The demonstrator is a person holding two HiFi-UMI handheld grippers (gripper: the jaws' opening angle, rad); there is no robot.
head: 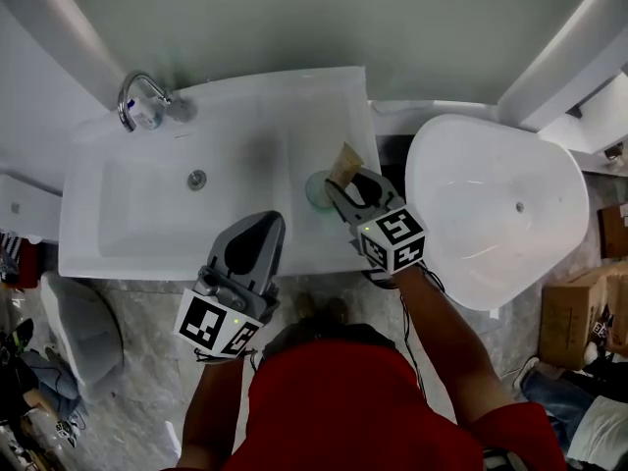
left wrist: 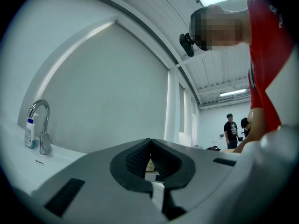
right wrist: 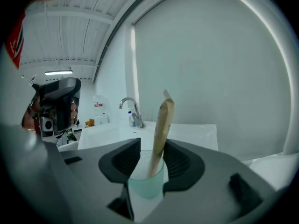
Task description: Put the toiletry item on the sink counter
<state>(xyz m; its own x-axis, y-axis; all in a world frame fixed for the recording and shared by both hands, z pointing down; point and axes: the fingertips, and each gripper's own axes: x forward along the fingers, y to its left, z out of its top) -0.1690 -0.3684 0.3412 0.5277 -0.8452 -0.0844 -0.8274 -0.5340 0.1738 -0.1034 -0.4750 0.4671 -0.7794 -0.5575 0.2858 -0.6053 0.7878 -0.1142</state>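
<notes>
On the white worktop (head: 329, 101) right of the basin (head: 157, 209), a teal cup (head: 318, 190) with a tan packet (head: 343, 162) is stood between the parted jaws of the right hand-held gripper (head: 345, 183), the left hand-held gripper (head: 269, 222) being closed on nothing.

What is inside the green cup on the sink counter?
Inside the green cup stands one tan paper-wrapped item, leaning, its top above the rim. The wrapper covers what it holds; its lower end shows only dimly through the cup's wall.
</notes>
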